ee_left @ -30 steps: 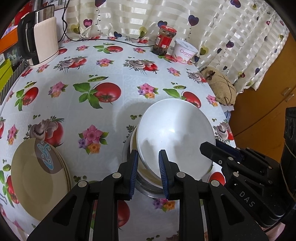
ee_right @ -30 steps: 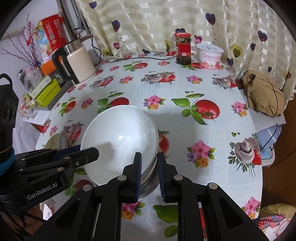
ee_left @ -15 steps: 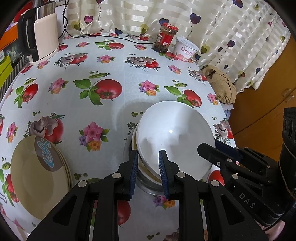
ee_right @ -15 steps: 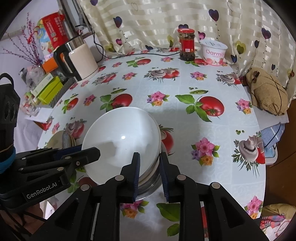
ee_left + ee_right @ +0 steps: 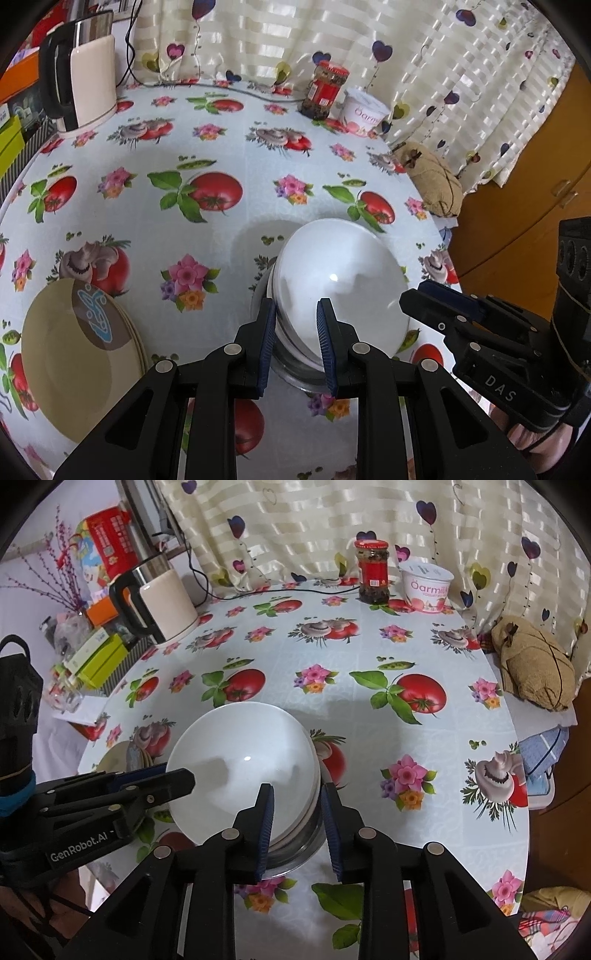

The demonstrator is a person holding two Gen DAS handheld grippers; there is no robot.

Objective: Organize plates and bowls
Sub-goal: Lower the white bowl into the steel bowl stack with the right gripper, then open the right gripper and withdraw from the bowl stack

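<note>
A white bowl [image 5: 343, 280] [image 5: 240, 760] tops a nested stack of white bowls sitting in a steel bowl [image 5: 291, 369] [image 5: 295, 856] near the table's front edge. My left gripper [image 5: 297, 325] [image 5: 173, 773] is shut on the stack's left rim, one pad inside and one outside. My right gripper [image 5: 297, 812] [image 5: 413, 295] straddles the right rim. Its jaws are opening, and a gap shows beside the outer pad. A pile of beige plates [image 5: 66, 354] [image 5: 110, 760], with a brown and blue motif, lies to the left of the bowls.
On the flower and tomato tablecloth [image 5: 229, 147], an electric kettle [image 5: 88, 81] stands at the back left, and a red-lidded jar [image 5: 325, 92] and a yoghurt tub [image 5: 364, 114] by the curtain. A burlap bundle [image 5: 432, 184] lies beyond the right edge. Boxes [image 5: 99, 661] crowd the left side.
My right gripper's jaws have spread apart from the bowl's rim. The left gripper keeps the same gap. The bowl stack and the plates stay where they were.
</note>
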